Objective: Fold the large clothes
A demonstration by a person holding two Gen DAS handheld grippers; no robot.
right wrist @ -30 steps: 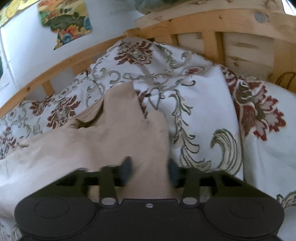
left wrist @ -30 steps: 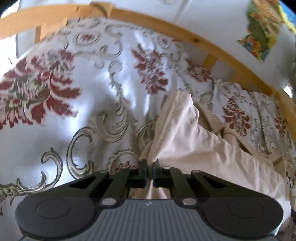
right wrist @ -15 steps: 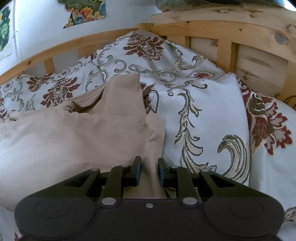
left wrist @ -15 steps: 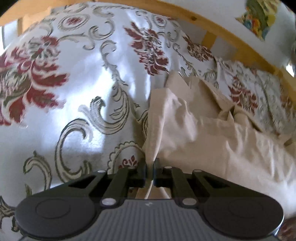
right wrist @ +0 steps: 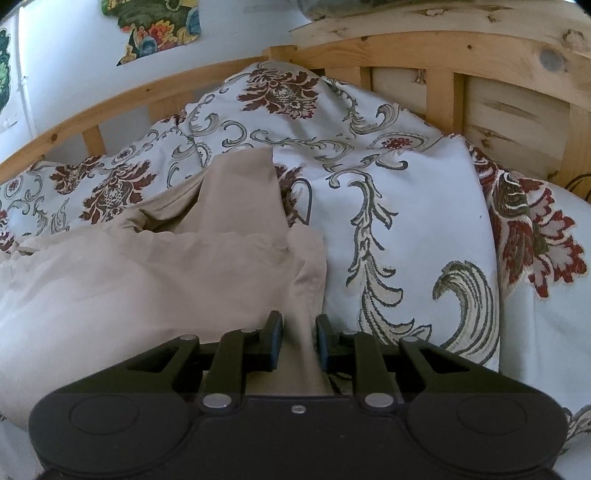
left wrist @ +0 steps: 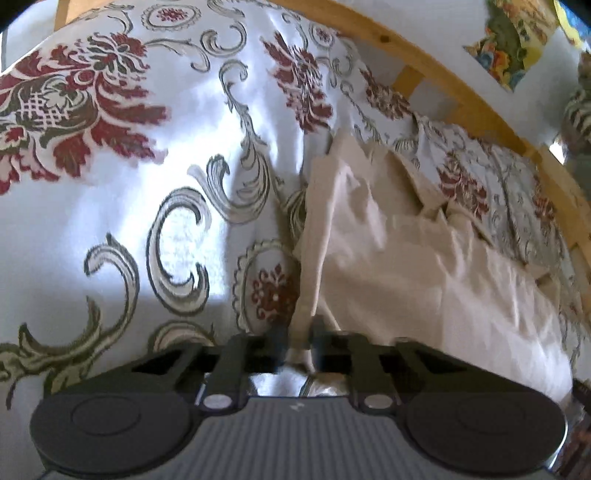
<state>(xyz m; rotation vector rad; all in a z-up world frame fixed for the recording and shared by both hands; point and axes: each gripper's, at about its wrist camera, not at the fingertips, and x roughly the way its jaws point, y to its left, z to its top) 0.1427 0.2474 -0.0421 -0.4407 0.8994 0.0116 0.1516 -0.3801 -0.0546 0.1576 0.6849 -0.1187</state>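
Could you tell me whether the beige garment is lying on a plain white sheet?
No, the beige garment lies on a floral bedspread with red flowers and grey scrolls.

Bed (right wrist: 424, 221): covered with a white bedspread (left wrist: 110, 229) bearing red floral and grey scroll motifs. Frame (right wrist: 498, 62): light knotty wood, slatted rail along the far side, headboard at right in the right wrist view. Wall (right wrist: 74, 74): white, with colourful floral decals (right wrist: 159, 29). Light: bright daylight on the bedspread.
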